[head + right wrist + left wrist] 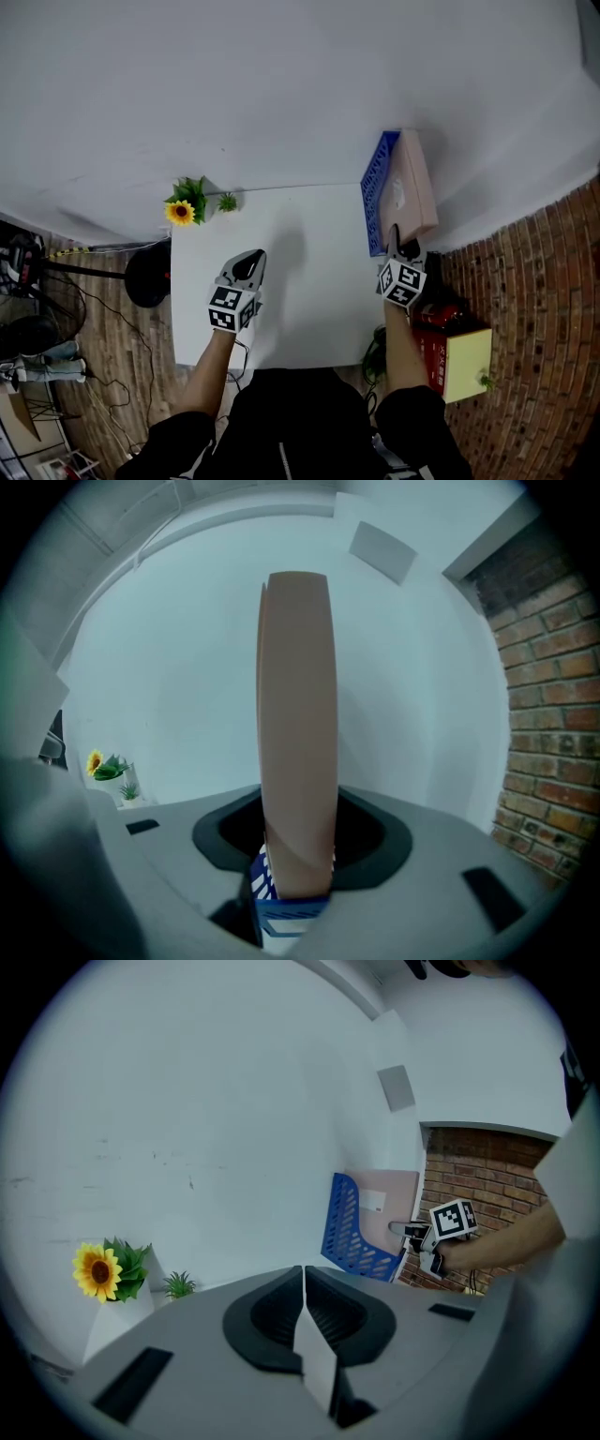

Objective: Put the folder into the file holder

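Pink card marks the folder (413, 183), which is seen standing on edge inside the blue file holder (376, 192), against the holder's 3 o'clock side, at the 2 o'clock corner of the white table (309, 291). In the head view its long axis is laid roughly from 12 to 6 o'clock.

The right gripper (394, 244) is found at the folder's 6 o'clock end, so the folder lies straight ahead at 12 o'clock, in line with the jaws. In the right gripper view the folder's narrow edge rises between them, with the holder's blue lattice just below it. The jaws are held apart, and a dark gap is shown to the left of the folder, so it is judged to be straddled, not pinched.

The left gripper (249, 264) is held over the table near its middle, its jaws brought together with nothing between them. From it the folder lies at 2 o'clock, well apart, so the right hand is plainly the nearer.

The placing is judged all but done. A withdrawal toward 6 o'clock, along the folder's long axis, would be called for, lest the folder be dragged out.

Farther out, a sunflower (181, 212) and a small green plant (227, 202) are set at the table's 11 o'clock corner, and a red and yellow box (459, 356) is seen off the table at 4 o'clock
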Action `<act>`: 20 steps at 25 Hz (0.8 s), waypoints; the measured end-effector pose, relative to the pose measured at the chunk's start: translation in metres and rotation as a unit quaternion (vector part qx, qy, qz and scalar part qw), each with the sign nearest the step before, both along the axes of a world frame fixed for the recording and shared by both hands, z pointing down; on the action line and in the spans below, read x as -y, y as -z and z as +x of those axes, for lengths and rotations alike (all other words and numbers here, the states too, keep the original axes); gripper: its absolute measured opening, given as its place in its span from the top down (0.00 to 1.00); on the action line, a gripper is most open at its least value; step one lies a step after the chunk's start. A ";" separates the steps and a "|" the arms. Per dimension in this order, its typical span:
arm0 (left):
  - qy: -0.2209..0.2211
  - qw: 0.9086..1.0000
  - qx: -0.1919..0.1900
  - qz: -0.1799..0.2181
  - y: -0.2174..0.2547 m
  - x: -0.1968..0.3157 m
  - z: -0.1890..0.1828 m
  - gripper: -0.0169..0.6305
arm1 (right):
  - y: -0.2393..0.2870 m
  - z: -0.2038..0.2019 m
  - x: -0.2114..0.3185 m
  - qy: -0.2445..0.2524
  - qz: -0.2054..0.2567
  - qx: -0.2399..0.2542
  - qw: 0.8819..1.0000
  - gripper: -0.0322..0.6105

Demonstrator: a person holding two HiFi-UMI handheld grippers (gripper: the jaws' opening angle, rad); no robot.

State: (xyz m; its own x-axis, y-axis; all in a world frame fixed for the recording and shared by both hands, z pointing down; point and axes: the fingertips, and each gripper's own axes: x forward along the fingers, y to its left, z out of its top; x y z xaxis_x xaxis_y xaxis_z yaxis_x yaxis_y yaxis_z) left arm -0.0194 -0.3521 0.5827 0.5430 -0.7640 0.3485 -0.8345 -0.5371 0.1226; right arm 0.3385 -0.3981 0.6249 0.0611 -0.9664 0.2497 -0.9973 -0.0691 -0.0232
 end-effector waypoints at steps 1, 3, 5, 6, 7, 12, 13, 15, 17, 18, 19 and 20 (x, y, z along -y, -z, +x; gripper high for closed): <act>0.002 1.000 0.000 0.000 0.000 -0.001 -0.001 0.93 | -0.002 0.000 0.000 0.003 -0.006 0.002 1.000 0.66; 0.006 1.000 -0.002 -0.002 -0.001 -0.003 -0.004 0.93 | -0.007 -0.001 0.000 0.007 -0.016 0.004 1.000 0.65; 0.009 1.000 -0.003 -0.002 0.000 -0.005 -0.005 0.93 | -0.010 -0.002 0.001 0.013 -0.026 0.007 1.000 0.64; 0.011 1.000 -0.003 -0.001 0.000 -0.006 -0.006 0.93 | -0.011 -0.002 0.001 0.017 -0.031 0.011 0.999 0.63; 0.011 1.000 -0.004 -0.001 0.001 -0.008 -0.005 0.93 | -0.012 -0.003 0.002 0.021 -0.037 0.015 0.999 0.62; 0.013 1.000 -0.006 0.004 0.007 -0.021 -0.001 0.93 | 0.006 -0.004 -0.001 0.029 -0.028 0.035 0.999 0.61; 0.014 1.000 -0.006 0.007 0.009 -0.024 0.000 0.93 | 0.015 -0.005 -0.004 0.030 -0.017 0.036 0.999 0.61; 0.015 1.000 -0.007 0.012 0.015 -0.030 0.001 0.93 | 0.033 -0.009 -0.009 0.035 0.002 0.036 0.999 0.60; 0.017 1.000 -0.007 0.018 0.021 -0.039 0.001 0.93 | 0.049 -0.012 -0.016 0.043 0.017 0.039 0.998 0.60; 0.018 1.000 -0.007 0.021 0.024 -0.043 0.002 0.93 | 0.057 -0.014 -0.020 0.047 0.024 0.041 0.998 0.60; 0.018 0.999 -0.006 0.026 0.028 -0.048 0.003 0.93 | 0.064 -0.015 -0.024 0.052 0.029 0.043 0.997 0.60; 0.019 0.999 -0.005 0.030 0.032 -0.052 0.004 0.93 | 0.071 -0.017 -0.029 0.057 0.033 0.047 0.997 0.60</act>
